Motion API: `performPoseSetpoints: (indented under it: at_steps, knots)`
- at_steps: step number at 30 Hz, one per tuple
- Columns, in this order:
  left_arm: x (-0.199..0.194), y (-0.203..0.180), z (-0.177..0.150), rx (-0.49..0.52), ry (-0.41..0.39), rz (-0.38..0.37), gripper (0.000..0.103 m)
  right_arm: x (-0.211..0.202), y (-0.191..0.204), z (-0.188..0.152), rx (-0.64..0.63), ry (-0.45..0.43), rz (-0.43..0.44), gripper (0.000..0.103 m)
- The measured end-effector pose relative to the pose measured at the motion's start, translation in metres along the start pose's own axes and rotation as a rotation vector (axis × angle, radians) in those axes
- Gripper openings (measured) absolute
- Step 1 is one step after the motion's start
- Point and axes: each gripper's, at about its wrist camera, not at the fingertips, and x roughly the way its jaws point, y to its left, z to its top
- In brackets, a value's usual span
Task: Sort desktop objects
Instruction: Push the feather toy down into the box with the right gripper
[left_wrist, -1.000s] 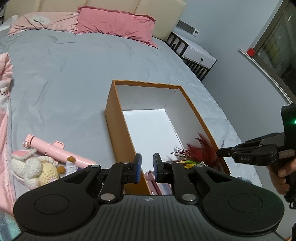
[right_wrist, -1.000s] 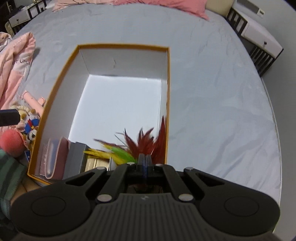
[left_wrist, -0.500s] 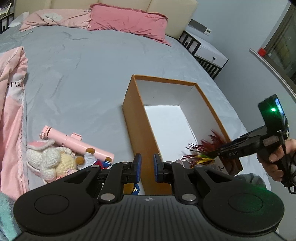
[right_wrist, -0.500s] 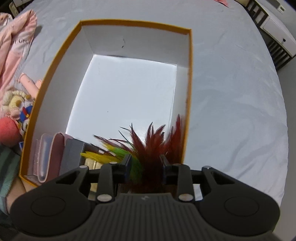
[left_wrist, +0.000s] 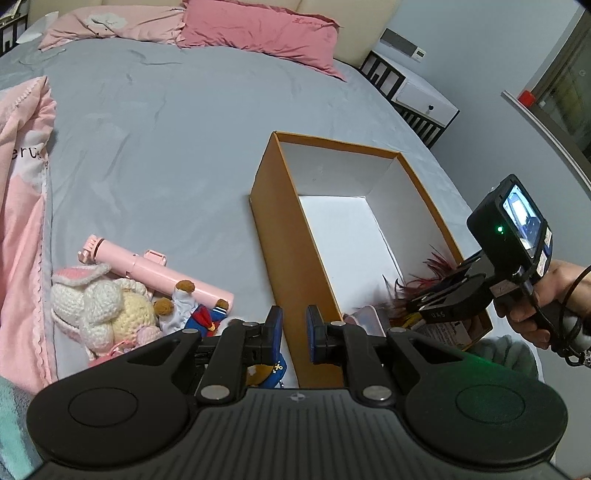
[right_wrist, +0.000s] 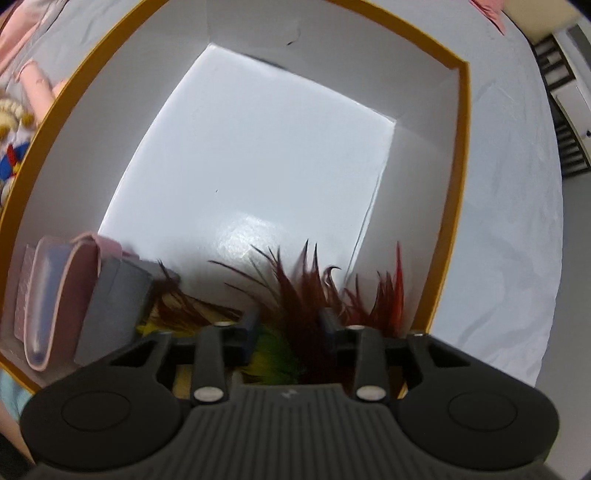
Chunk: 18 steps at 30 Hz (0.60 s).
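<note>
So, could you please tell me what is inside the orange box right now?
The orange box holds a feather toy, a grey box and a pink case at its near end. Its far end shows bare white floor. The gripper covers whatever lies under the feathers.

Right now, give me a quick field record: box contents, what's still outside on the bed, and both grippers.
container: orange box, open top, white inside, on the grey bed
in box, near end: feather toy, pink case, grey box
box far end: bare
outside, left of box: pink selfie stick, crochet bunny, small sailor bear
right gripper: down inside the box, jaws apart and just been closing, feathers between them
left gripper: jaws apart, nothing between them
</note>
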Motion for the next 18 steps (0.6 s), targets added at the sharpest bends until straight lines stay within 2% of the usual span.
performPoseSetpoints:
  at_steps: [2, 3, 11, 18]
  knots:
    - [-0.001, 0.001, -0.001, -0.002, -0.001, -0.002, 0.014, -0.001, 0.001, -0.004, -0.008, -0.010, -0.015, 0.002]
    - [-0.001, 0.002, -0.001, -0.003, -0.001, -0.001, 0.014, -0.003, 0.000, -0.005, -0.006, -0.023, -0.020, 0.001]
    - [-0.001, 0.009, -0.004, -0.022, 0.005, 0.006, 0.014, -0.035, -0.020, -0.022, 0.067, -0.113, -0.009, 0.000]
    - [-0.001, 0.006, -0.006, -0.017, 0.007, 0.002, 0.014, -0.045, -0.035, -0.034, 0.136, -0.130, 0.036, 0.000]
